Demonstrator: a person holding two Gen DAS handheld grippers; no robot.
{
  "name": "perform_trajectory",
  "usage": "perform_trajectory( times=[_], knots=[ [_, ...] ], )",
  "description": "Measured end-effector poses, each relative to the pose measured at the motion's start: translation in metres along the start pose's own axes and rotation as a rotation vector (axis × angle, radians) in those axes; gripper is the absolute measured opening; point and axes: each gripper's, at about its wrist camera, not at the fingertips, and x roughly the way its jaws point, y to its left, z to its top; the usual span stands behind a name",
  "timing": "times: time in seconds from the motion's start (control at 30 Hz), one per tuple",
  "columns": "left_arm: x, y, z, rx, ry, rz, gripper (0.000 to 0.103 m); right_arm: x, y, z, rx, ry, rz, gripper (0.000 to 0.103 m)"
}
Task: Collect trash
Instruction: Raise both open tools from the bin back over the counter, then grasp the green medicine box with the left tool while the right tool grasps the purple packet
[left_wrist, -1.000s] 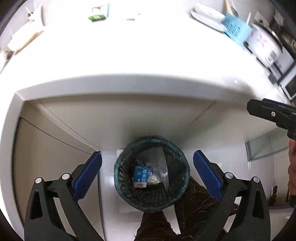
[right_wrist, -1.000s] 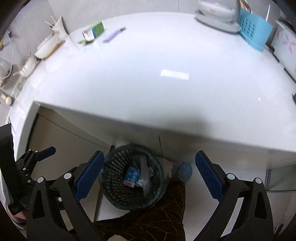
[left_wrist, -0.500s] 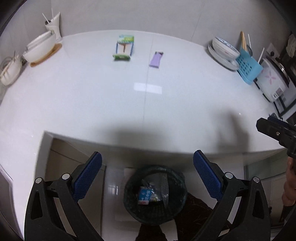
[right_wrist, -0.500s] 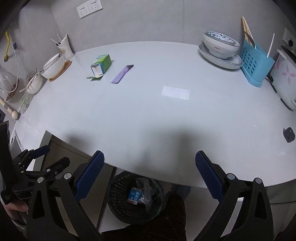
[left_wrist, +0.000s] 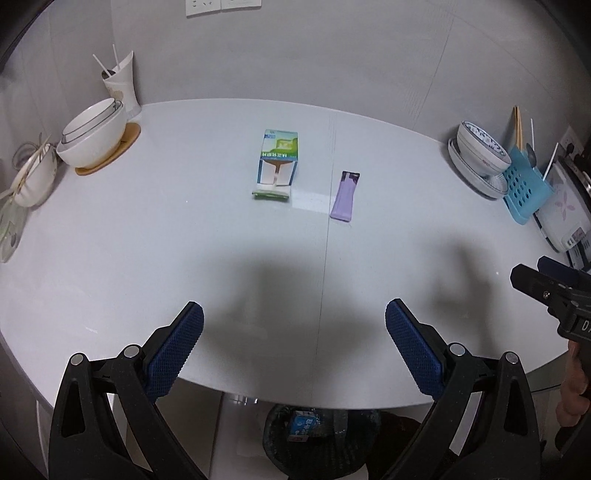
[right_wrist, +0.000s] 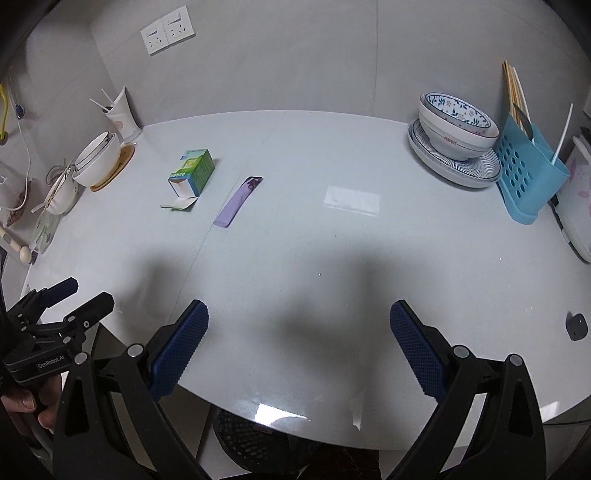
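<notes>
Both grippers, left (left_wrist: 293, 334) and right (right_wrist: 299, 334), are wide open and hold nothing. A box (left_wrist: 277, 162) and purple wrapper (left_wrist: 344, 195) lie on the worktop (left_wrist: 147, 240). The bin (left_wrist: 321, 439) sits below.

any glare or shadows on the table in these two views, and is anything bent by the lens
Left wrist view: dark soft shadows fall on the table just ahead of the left gripper; the table edge bows with fisheye distortion. Right wrist view: a bright rectangular glare patch sits mid-table, a smaller glint at the near edge, broad shadows before the right gripper; corners vignette black.
</notes>
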Motion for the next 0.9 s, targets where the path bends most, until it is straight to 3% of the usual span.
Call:
perform_trajectory(
  times=[0.5, 0.8, 0.9],
  knots=[
    [0.084, 0.009, 0.099, -0.071, 0.009, 0.094, 0.095, 0.075, 0.005, 0.078, -0.024, 0.076, 0.048, 0.093],
    [0.136, 0.006, 0.13, -0.087, 0.038, 0.119, 0.095, 0.107, 0.009, 0.101, -0.075, 0.101, 0.052, 0.093],
    [0.156, 0.008, 0.136, -0.1, 0.056, 0.131, 0.093, 0.124, 0.009, 0.104, -0.095, 0.124, 0.025, 0.088]
  ],
)
